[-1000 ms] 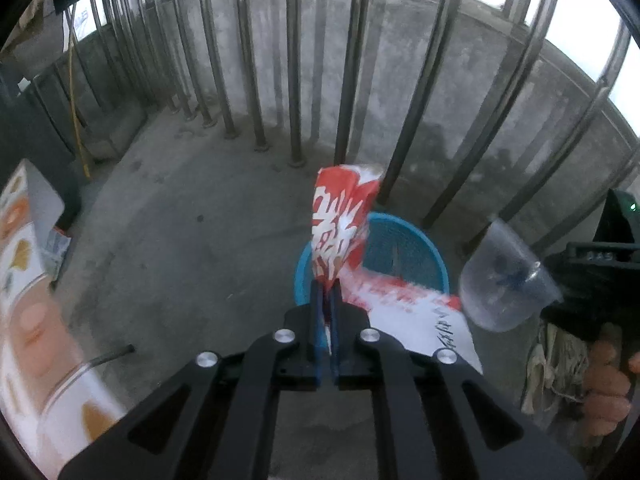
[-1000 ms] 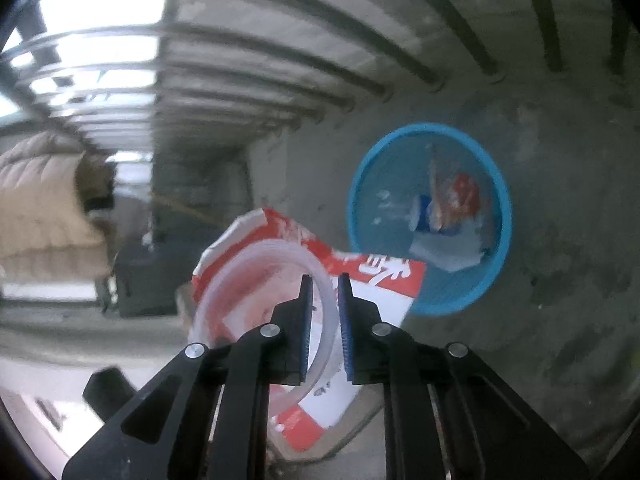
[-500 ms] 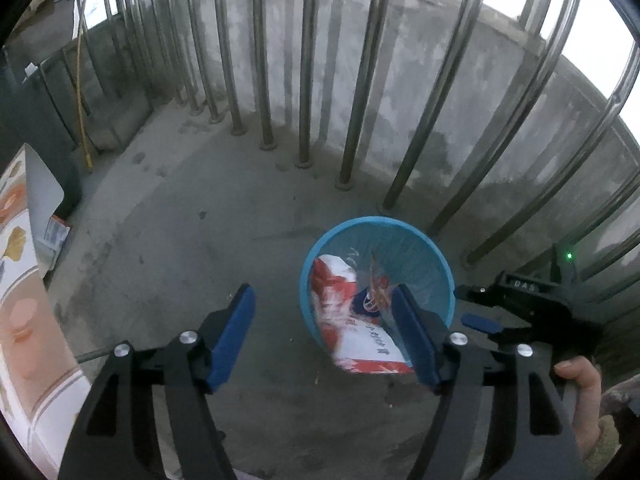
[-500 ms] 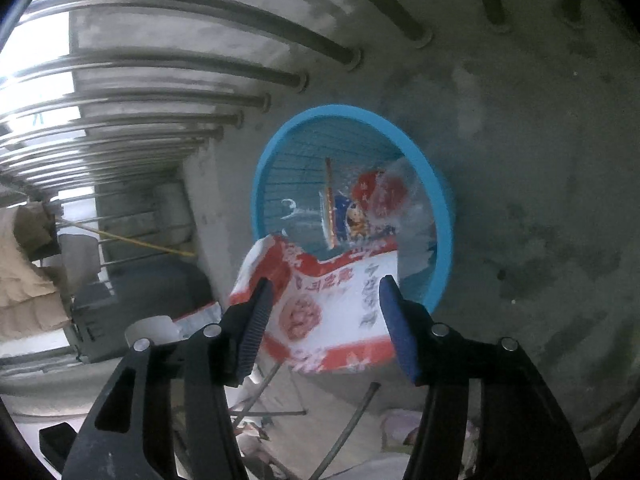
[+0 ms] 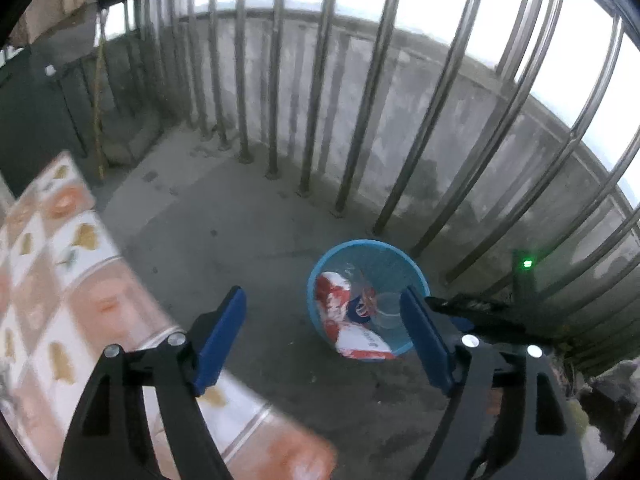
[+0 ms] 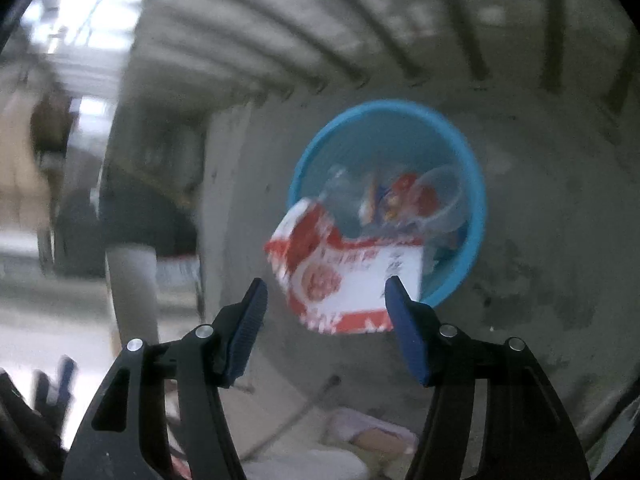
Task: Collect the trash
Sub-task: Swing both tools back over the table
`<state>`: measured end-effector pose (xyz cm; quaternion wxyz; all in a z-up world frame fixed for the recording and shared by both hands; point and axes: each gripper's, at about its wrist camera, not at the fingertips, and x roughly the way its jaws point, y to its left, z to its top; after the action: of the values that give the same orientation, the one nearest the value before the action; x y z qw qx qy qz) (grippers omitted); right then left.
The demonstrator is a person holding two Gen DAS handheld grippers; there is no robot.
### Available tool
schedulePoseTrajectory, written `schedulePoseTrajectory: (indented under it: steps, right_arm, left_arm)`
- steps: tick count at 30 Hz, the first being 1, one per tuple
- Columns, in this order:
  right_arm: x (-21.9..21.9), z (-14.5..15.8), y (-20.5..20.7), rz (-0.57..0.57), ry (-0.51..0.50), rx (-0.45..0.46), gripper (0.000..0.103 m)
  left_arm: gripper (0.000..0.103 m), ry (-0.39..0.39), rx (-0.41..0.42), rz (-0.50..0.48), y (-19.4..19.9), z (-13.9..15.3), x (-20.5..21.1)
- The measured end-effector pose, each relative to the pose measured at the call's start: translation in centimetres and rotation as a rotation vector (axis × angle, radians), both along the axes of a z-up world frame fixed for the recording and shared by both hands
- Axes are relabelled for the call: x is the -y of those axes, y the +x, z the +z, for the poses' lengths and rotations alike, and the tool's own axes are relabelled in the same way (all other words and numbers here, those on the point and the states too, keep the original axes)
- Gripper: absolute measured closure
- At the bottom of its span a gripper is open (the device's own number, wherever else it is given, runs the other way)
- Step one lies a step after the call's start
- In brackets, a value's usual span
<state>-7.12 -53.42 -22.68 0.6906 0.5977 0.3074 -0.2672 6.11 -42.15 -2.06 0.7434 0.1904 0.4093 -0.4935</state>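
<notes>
both claws [image 5: 322, 334] [image 6: 326, 306] tilt downward — jaws just opened, empty.

Basket [image 5: 416, 276] on floor [image 5: 240, 248], just before railing bars [image 5: 360, 120]. Carton [image 5: 352, 340] and cup [image 5: 387, 309] inside basket; carton sticks out over near rim. Table [image 5: 60, 280] left of basket, well apart.
</notes>
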Motion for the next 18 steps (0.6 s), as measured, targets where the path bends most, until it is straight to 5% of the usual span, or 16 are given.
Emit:
schedulePoseTrajectory:
  steps: [6,12,13,15,17,18]
  right_arm:
    - [-4.5,-0.1,7.3,0.273,-0.146,-0.085,0.040]
    - [-7.3,-2.7,14.0,0.424,-0.377,-0.326,0.039]
    - [-7.1,-3.4,14.7,0.425,-0.383,-0.348,0.042]
    - [-6.5,-4.5,15.2,0.418,-0.370,-0.362,0.064]
    - [-5.2,-5.9,14.9,0.394,-0.321,-0.379,0.098]
    - [-4.3,-6.6,14.2,0.368,-0.277,-0.364,0.099]
  left_arm:
    - [0.024,-0.048,0.043,0.071,1.2,3.7,-8.6]
    - [0.021,-0.100,0.129,0.225,1.6,6.1,-20.0]
    - [0.021,-0.097,0.138,0.248,1.6,6.1,-21.5]
    - [0.021,-0.080,0.156,0.318,1.6,5.8,-25.1]
    - [0.021,-0.059,0.157,0.380,1.6,5.2,-28.0]
    - [0.021,-0.053,0.154,0.402,1.7,5.0,-29.1]
